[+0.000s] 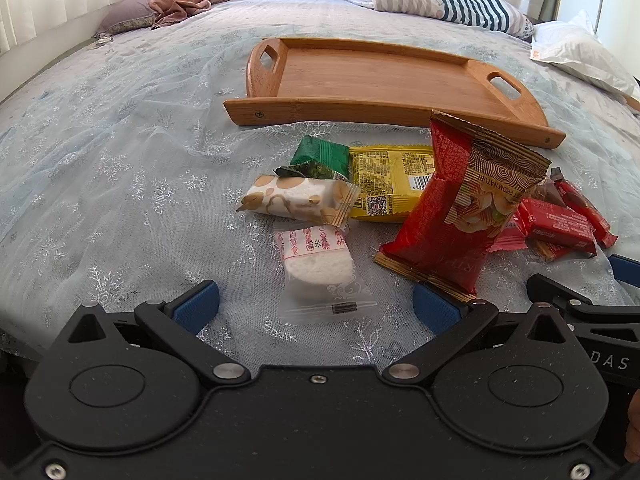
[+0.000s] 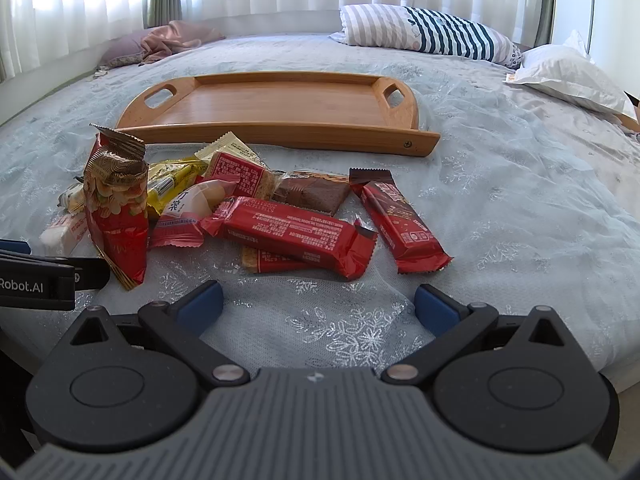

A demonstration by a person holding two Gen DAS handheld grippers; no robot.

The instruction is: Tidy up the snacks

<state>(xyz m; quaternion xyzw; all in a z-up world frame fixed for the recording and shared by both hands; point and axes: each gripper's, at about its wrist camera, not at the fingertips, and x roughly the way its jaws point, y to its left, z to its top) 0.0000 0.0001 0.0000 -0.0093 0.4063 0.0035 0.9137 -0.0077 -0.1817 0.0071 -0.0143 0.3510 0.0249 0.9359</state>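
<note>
Here, snack pile on the bed, just in front of the empty wooden tray. Left tongs spread wide, nothing held, clear-wrapped white cake lying just ahead between the blue pads. Right tongs also wide apart, empty, near a red bar. Red nut bag stands upright in the pile.
</note>
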